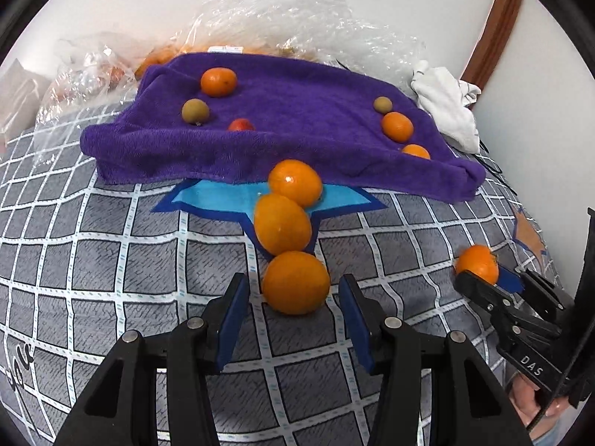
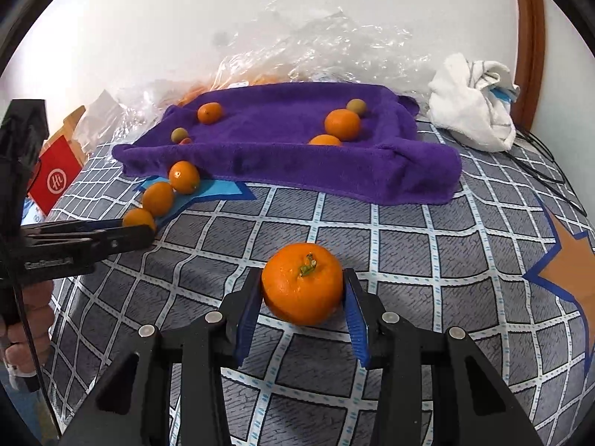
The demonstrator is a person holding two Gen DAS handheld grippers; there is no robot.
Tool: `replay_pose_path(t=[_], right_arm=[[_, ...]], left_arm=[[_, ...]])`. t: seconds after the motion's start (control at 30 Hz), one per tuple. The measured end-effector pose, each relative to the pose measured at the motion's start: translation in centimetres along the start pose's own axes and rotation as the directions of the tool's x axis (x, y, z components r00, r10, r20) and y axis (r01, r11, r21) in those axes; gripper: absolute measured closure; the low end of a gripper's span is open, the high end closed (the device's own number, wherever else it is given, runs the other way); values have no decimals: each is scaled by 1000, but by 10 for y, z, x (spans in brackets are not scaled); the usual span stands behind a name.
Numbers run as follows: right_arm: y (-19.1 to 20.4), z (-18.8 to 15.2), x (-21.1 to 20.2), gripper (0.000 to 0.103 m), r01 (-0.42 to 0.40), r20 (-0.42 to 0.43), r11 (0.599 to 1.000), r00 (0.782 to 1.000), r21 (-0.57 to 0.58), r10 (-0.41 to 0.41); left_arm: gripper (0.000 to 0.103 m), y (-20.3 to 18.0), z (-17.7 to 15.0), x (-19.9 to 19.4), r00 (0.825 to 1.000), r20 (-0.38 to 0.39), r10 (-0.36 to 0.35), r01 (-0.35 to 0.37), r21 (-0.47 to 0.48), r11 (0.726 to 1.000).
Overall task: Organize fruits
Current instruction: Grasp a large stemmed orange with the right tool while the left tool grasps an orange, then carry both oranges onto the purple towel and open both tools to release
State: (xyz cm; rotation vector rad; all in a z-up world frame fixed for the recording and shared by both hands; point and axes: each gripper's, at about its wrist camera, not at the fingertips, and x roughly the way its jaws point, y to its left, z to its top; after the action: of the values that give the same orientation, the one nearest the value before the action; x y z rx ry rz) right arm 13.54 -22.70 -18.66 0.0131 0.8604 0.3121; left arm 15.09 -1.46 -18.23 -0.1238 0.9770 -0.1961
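Three oranges lie in a row on the checked bedsheet, running from the purple towel [image 1: 290, 119] toward me; the nearest orange [image 1: 295, 282] sits just ahead of my open left gripper [image 1: 293, 293], between its fingertips but untouched. The row also shows in the right wrist view [image 2: 158, 197]. My right gripper [image 2: 302, 290] is shut on an orange with a green stem [image 2: 302, 284], resting on the sheet. It shows at the right of the left wrist view [image 1: 477, 263]. Several oranges, two small greenish fruits [image 1: 195, 111] and a red fruit [image 1: 241, 125] lie on the towel.
Crumpled clear plastic bags [image 1: 297, 18] with more fruit lie behind the towel by the wall. A white cloth [image 2: 472, 107] sits at the back right, a red box [image 2: 55, 182] at the left. A black cable [image 2: 550, 171] runs along the right edge.
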Motion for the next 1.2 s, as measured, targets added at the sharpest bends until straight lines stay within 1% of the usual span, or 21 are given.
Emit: replay_pose_path(t=[0.03,0.07,0.1,0.33,0.43,0.5,0.6,0.73,0.9,0.97,1.07,1.2], right_arm=[[-1,1,1,61,-6,-1,1000,1000,5,6],[-3,1,1,61,-13,-3,1000,1000,11,13],[-4,1,1,61,-16,-3,1000,1000,16,16],[-6,1,0,61,-23,0,999,1000,32,23],[-8,2,-2,61,-9,-2,999,1000,38,9],[-8,5,-5,61,10,0,999,1000,34,-10],[-9,14,-14,61,6,20,999,1000,34,-7],[-8,41,-32,61,20,66,1000,998,21,-22],[-7,82,-46,61,60,121,998,991,9,-60],[-8,99,-51,61,66,145,998,987,16,-67],[-11,125,-51,61,64,172,997,983,30,-69],[-12,147,-44,61,90,189,996,977,26,-93]], left_arm=[[59,-1,0,0,1000,2,7,-7,4,1000],[66,-1,0,1,1000,2,14,-14,9,1000],[69,-2,-1,1,1000,3,16,-16,15,1000],[69,1,-2,-5,1000,5,-2,2,7,1000],[69,6,-3,-16,1000,13,-20,20,-3,1000],[69,9,-2,-22,1000,21,-17,17,-4,1000],[69,19,2,-35,999,42,-10,11,-30,999],[69,34,13,-51,997,70,-14,19,-66,998],[69,48,36,-70,993,115,23,-13,-86,996],[69,53,50,-78,990,136,38,-25,-94,995],[69,60,66,-87,984,167,61,-44,-102,994],[69,67,85,-91,977,199,76,-52,-123,991]])
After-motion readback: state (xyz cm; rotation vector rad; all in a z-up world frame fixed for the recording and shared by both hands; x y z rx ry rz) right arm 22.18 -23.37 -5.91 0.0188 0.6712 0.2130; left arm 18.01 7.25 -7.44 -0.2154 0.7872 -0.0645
